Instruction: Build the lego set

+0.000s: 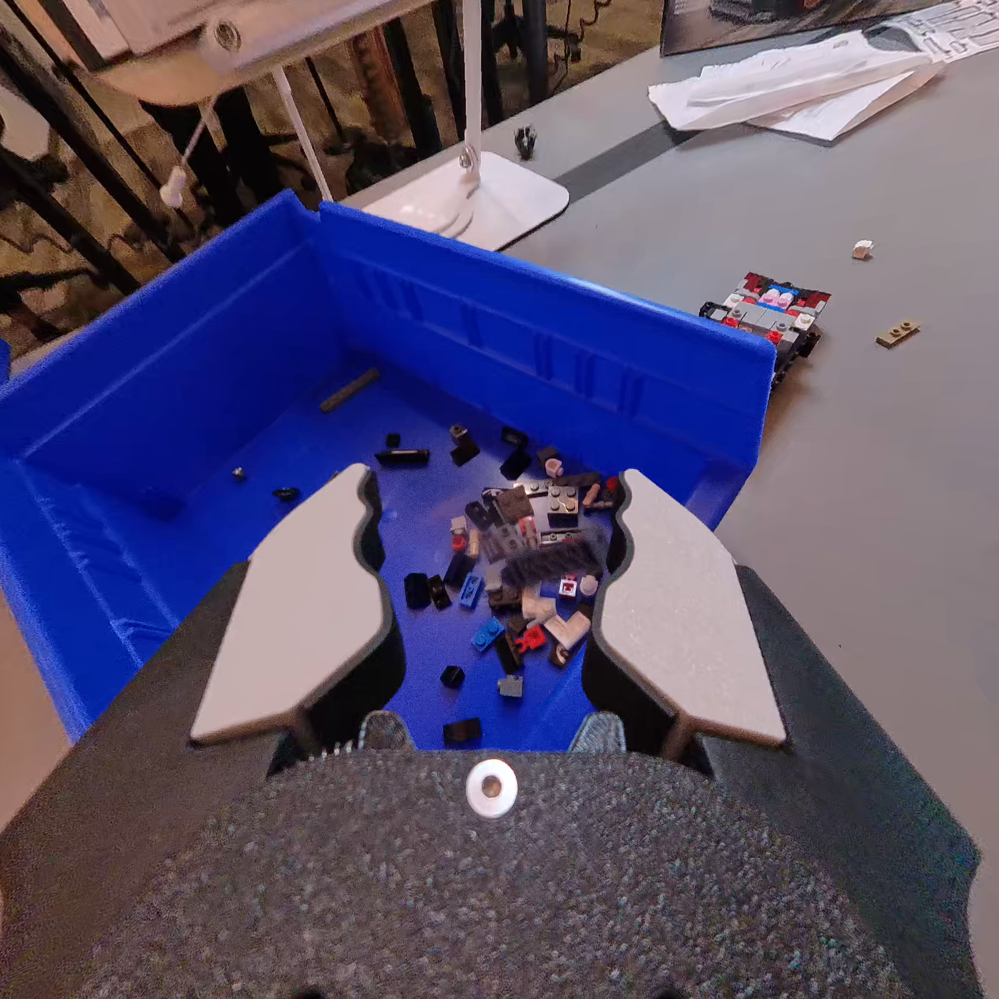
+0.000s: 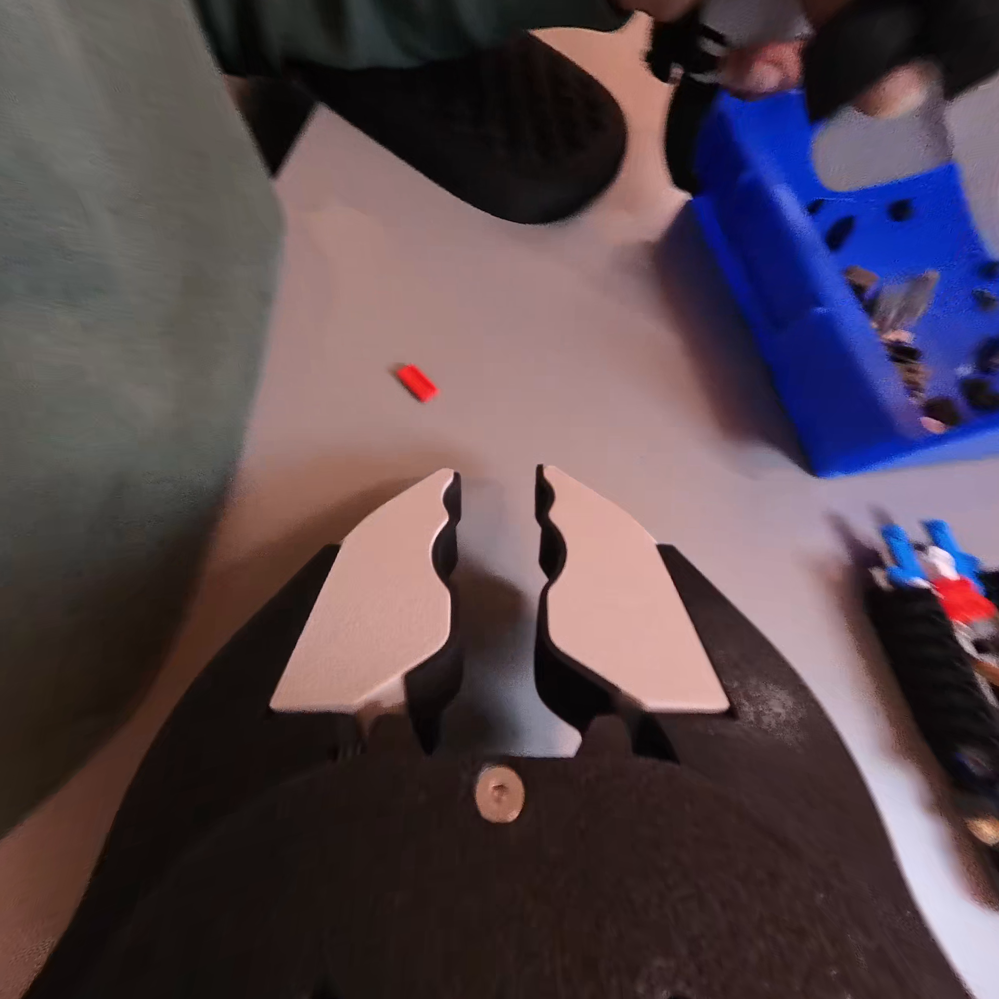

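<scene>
My left gripper (image 1: 494,478) is open and empty, held above a blue bin (image 1: 486,302) with several loose small bricks (image 1: 532,546) heaped on its floor at the right side. A partly built model (image 1: 767,316) of black, grey and red pieces lies on the grey table just right of the bin. My right gripper (image 2: 497,473) is open and empty, low over the table. A small red piece (image 2: 416,383) lies on the table ahead of it, slightly left. The blue bin (image 2: 811,346) shows at the upper right in the right wrist view, and the model (image 2: 935,638) at the right edge, blurred.
A white lamp base (image 1: 486,200) stands behind the bin. Paper sheets (image 1: 784,92) lie at the far right. A tan plate (image 1: 897,334) and a small pale piece (image 1: 862,250) lie on the table. A person's green sleeve (image 2: 119,324) fills the left of the right wrist view. The right tips stand about 5 cm off the small red piece (image 2: 416,383).
</scene>
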`<action>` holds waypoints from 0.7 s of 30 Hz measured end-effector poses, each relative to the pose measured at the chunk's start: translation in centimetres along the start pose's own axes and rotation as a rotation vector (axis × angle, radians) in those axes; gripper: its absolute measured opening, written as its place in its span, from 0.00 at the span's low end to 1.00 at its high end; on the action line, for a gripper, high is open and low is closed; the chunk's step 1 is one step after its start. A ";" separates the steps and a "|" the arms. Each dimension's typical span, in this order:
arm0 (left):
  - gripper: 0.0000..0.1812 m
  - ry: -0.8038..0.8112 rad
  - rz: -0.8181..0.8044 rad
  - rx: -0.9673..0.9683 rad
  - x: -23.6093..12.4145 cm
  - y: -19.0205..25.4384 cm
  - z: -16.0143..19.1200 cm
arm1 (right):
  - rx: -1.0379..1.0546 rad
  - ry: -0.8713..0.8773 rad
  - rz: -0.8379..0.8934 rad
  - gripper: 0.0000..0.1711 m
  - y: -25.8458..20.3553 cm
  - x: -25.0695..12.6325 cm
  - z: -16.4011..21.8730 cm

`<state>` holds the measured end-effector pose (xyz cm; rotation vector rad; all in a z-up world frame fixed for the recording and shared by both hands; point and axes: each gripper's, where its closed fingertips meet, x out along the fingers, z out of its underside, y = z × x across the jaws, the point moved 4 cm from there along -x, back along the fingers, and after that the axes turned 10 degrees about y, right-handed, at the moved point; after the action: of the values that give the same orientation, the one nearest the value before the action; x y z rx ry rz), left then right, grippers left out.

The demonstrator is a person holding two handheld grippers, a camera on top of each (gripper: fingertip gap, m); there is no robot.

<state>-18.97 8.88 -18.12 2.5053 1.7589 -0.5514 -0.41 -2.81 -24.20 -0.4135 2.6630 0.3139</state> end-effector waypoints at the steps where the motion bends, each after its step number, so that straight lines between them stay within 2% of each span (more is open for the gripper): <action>1: 0.45 0.018 0.006 0.013 0.0 0.1 -0.2 | 0.008 0.004 -0.033 0.15 -0.5 0.3 -0.2; 6: 0.43 0.046 0.051 0.053 -0.3 0.9 -0.8 | 0.017 -0.009 -0.110 0.15 -1.6 1.8 -1.0; 13: 0.32 0.118 0.151 0.083 -0.5 3.0 -1.4 | -0.083 -0.155 -0.203 0.15 -1.9 4.8 -1.3; 17: 0.31 0.118 0.158 0.144 -0.4 3.5 -1.2 | -0.120 -0.201 -0.245 0.05 -2.4 5.1 -1.6; 21: 0.29 0.134 0.175 0.154 -0.5 3.8 -1.3 | -0.093 -0.197 -0.236 0.04 -2.0 4.7 -1.4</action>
<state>-15.28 7.32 -17.37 2.8284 1.5697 -0.5390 -4.26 -6.19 -25.37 -0.6821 2.3854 0.3842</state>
